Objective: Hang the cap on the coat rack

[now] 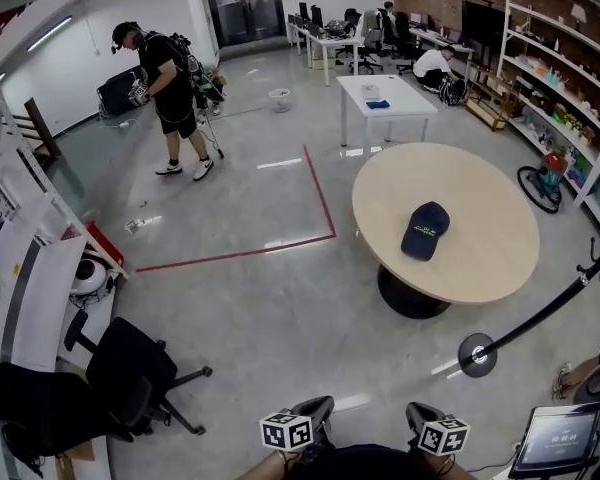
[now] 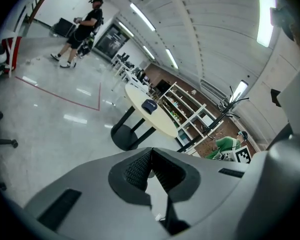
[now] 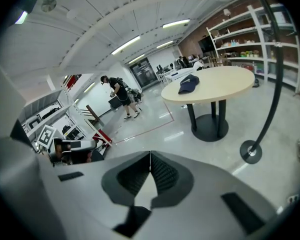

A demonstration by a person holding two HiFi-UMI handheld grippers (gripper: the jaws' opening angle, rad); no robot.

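Note:
A navy cap (image 1: 425, 230) lies on the round beige table (image 1: 480, 258), well ahead of me. The left gripper view shows the cap (image 2: 149, 105) far off, and the right gripper view shows the cap (image 3: 188, 84) on the table top. The black coat rack (image 1: 540, 316) stands to the right with its round base (image 1: 477, 354) on the floor; its pole (image 3: 273, 79) passes close by the right gripper. My left gripper (image 1: 318, 404) and right gripper (image 1: 417, 410) are low at the bottom edge, far from the cap. Both are shut with nothing between the jaws (image 2: 151, 151) (image 3: 150, 155).
A black office chair (image 1: 130, 373) stands at the near left beside white desks. A person (image 1: 170, 88) walks at the back left. Red tape (image 1: 320, 203) marks the floor. A white table (image 1: 385, 98) and shelves (image 1: 570, 108) lie beyond the round table. A tablet (image 1: 558, 438) sits bottom right.

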